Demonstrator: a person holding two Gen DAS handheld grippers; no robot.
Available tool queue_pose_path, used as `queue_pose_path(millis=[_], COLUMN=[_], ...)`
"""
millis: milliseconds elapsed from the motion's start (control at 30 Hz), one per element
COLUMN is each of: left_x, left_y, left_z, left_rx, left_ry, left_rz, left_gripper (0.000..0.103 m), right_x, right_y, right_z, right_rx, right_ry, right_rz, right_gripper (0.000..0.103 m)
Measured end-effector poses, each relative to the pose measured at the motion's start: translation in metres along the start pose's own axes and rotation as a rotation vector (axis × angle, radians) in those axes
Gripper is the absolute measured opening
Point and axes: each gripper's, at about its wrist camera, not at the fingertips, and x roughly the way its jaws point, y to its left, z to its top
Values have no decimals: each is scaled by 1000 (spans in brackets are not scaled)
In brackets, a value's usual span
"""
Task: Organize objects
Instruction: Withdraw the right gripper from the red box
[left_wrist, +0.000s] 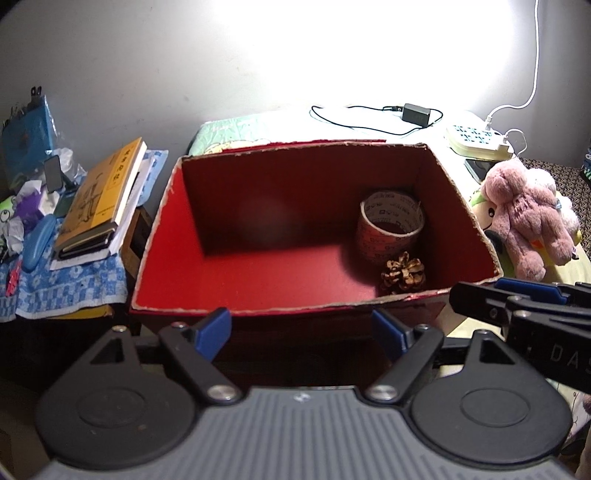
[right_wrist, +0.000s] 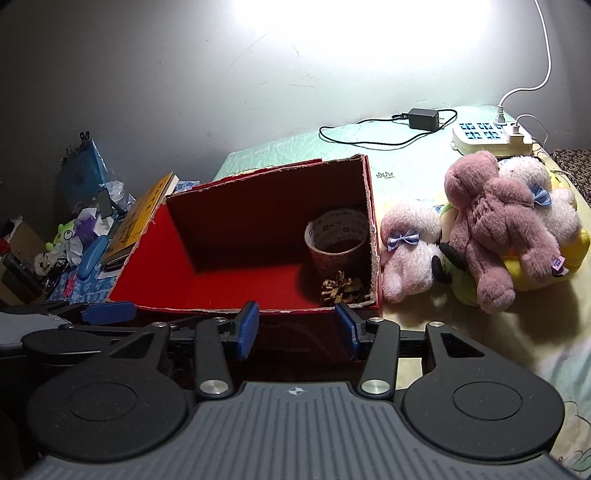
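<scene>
Left wrist view: left gripper (left_wrist: 301, 334) jaws apart, nothing between, hovering before near wall of red box (left_wrist: 166, 236). Box holds one tape roll (left_wrist: 391, 225) and one pinecone (left_wrist: 403, 274), both in right near corner. Risk: gripper clips near wall, shoves box toward bed edge.

Right wrist view: right gripper (right_wrist: 297, 330) jaws apart, empty. Plush toys (right_wrist: 491, 229) piled on bed just right of box, at least four; one power strip (right_wrist: 493, 138), one charger (right_wrist: 424, 119). Risk: soft plush slips from pads, or snags box rim.

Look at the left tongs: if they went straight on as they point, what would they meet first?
Probably the red box: the open left tongs aim over its near rim at the bare floor inside, though depth is unclear.
</scene>
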Motion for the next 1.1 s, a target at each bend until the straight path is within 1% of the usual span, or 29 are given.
queue_pose_path(millis=[500, 1100], left_x=[15, 36], left_y=[-10, -9], left_z=[-29, -47], left_rx=[18, 16], left_ry=[84, 162], left_rz=[25, 5], left_gripper=[85, 87], right_x=[-2, 11], right_y=[-3, -7], right_z=[-28, -47], right_rx=[38, 98], right_ry=[40, 126], right_rz=[-9, -20], right_gripper=[49, 49])
